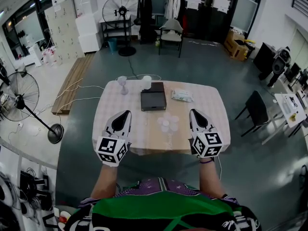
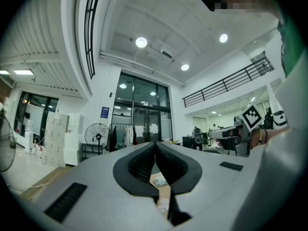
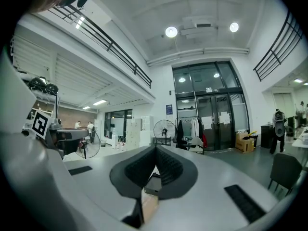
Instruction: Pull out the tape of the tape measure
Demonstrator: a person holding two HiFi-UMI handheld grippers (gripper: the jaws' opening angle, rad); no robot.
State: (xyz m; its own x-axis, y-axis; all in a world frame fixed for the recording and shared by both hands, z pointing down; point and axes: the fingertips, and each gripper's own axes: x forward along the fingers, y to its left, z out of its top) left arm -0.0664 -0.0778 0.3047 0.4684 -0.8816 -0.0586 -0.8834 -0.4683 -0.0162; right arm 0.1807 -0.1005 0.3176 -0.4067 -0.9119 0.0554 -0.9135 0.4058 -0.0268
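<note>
I cannot make out a tape measure in any view. On the table lie a black box, a pale packet and a cluster of small translucent pieces. My left gripper hovers over the table's near left part, its jaws shut with nothing between them. My right gripper hovers over the near right part, also shut and empty. Both point level toward the far side, with the box and the translucent pieces between them. Each gripper view catches the other gripper's marker cube at its edge.
Two pale cups stand at the table's far edge. A black chair is to the right of the table and a floor fan to the left. Another fan, a chair and a clothes rack stand at the back.
</note>
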